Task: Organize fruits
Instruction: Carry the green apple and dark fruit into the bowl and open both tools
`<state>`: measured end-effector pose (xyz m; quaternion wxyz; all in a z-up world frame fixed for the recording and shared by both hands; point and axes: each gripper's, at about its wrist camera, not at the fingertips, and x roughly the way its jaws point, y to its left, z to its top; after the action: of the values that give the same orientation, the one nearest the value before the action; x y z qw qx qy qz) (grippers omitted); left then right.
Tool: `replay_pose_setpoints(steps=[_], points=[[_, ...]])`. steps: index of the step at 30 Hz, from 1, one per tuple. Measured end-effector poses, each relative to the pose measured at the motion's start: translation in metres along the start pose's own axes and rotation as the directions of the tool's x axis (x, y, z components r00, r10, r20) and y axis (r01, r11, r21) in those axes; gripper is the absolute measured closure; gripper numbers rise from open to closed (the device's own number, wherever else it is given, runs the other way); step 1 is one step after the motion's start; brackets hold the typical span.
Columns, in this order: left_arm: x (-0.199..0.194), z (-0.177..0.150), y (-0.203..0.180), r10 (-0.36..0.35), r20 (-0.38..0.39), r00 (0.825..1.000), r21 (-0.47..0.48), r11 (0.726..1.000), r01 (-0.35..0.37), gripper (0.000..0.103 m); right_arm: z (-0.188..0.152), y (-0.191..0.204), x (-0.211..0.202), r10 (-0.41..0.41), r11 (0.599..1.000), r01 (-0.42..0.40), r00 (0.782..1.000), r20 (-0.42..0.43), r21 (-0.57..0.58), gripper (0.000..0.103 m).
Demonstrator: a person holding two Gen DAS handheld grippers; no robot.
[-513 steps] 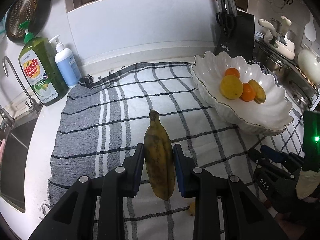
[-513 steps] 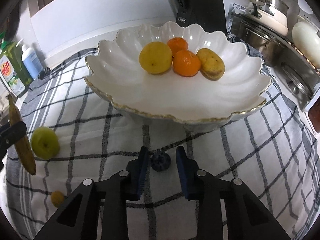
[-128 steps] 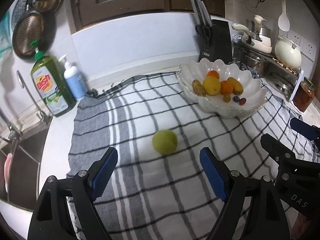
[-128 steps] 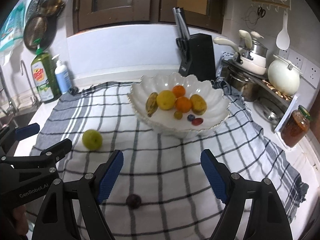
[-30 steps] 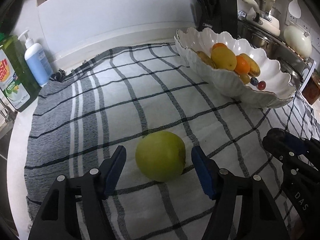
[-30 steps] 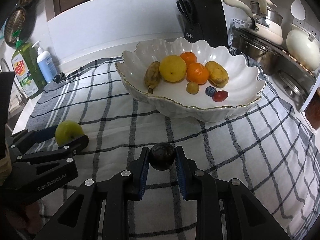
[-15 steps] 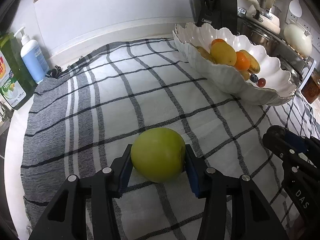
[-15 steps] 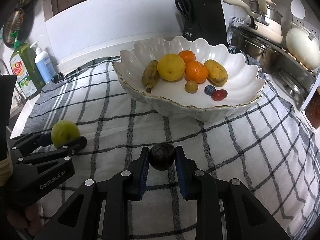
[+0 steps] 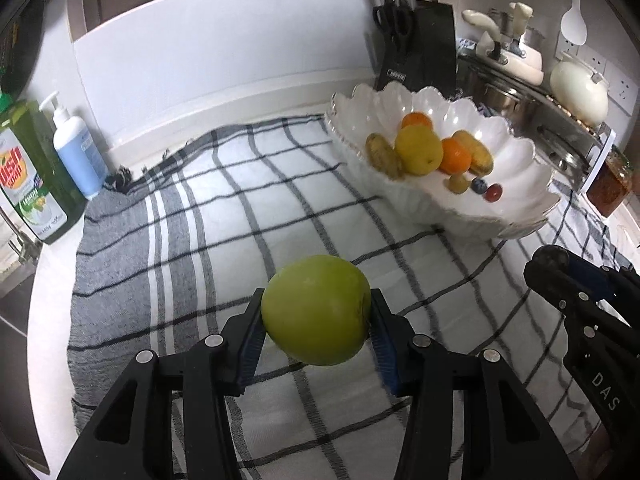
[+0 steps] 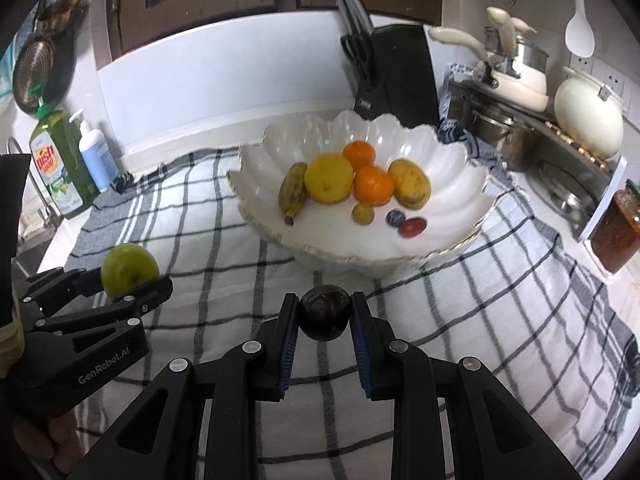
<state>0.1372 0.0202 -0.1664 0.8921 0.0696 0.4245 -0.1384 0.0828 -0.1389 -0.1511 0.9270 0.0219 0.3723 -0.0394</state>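
Now left gripper point(image 9: 316, 316) clamps green apple point(image 9: 316, 310) across its widest part, lower centre, above checked cloth point(image 9: 248, 216). Right gripper point(image 10: 323, 316) pinches dark plum point(image 10: 323, 312). Both look smooth, round, slippery; plum likely soft. Bowl point(image 10: 460, 196) upper centre holds 8 fruits.

Both grippers are black, angular frames with silver screws and ribbed blue pads point(image 10: 285, 354) (the left one point(image 10: 132, 276) is lettered "GenRobot.AI").
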Motion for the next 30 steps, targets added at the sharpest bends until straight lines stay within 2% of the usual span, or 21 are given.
replay_pose_setpoints(steps=[9,15,22,30], points=[[-0.020,0.040,-0.019,-0.043,0.048,0.998,0.038,0.998,0.041,0.055,0.034,-0.016,-0.028,-0.037,0.999,0.036,0.997,0.071,0.026,0.076],[-0.023,0.070,-0.035,-0.094,0.066,0.993,0.085,0.992,0.088,0.055,0.055,-0.032,-0.034,-0.061,0.996,0.056,0.995,0.083,0.064,0.076],[-0.014,0.097,-0.054,-0.131,0.075,0.989,0.123,0.985,0.121,0.055,0.072,-0.049,-0.029,-0.101,0.993,0.095,0.991,0.084,0.077,0.076],[0.016,0.121,-0.070,-0.148,0.046,0.988,0.145,0.979,0.140,0.055,0.089,-0.068,-0.001,-0.128,0.989,0.123,0.990,0.053,0.079,0.076]])
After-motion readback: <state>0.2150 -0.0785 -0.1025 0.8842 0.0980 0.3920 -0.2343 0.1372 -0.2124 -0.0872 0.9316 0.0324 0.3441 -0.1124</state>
